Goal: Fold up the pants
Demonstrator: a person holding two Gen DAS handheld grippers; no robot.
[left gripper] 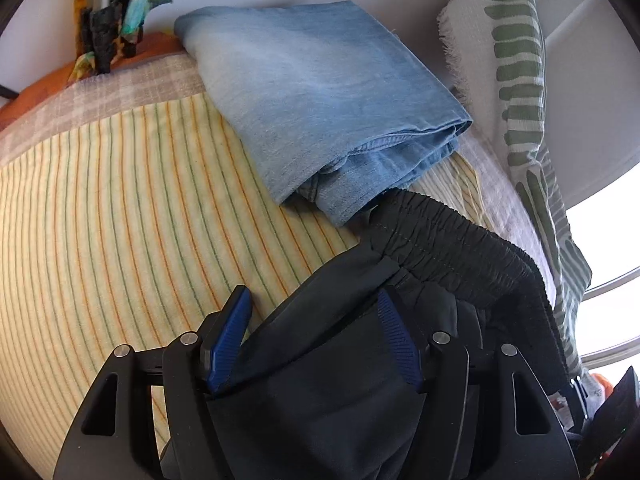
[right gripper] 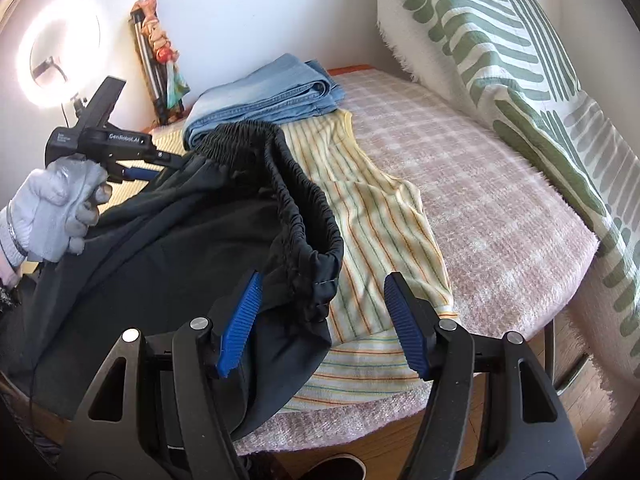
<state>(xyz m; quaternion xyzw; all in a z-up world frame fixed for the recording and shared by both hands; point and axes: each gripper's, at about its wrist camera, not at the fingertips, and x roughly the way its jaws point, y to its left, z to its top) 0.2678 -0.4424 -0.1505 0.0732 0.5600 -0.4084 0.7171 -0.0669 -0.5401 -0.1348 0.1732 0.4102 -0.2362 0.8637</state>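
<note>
We see one pair of black pants (right gripper: 168, 240) bunched on one striped yellow cloth (right gripper: 372, 232) over the bed (right gripper: 500, 208). One folded pair of jeans (left gripper: 320, 104) lies just beyond their waistband. Our left gripper (left gripper: 312, 320) and right gripper (right gripper: 320, 304) both hold jaws spread, with pants fabric loose between them. One green-patterned pillow (right gripper: 500, 48) leans alongside.

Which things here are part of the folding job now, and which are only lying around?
In the job:
- black pants, elastic waistband up
- left gripper, open, pants fabric between its fingers
- right gripper, open at the waistband

Lying about:
- folded jeans
- yellow striped cloth
- green-patterned cushion
- ring light
</note>
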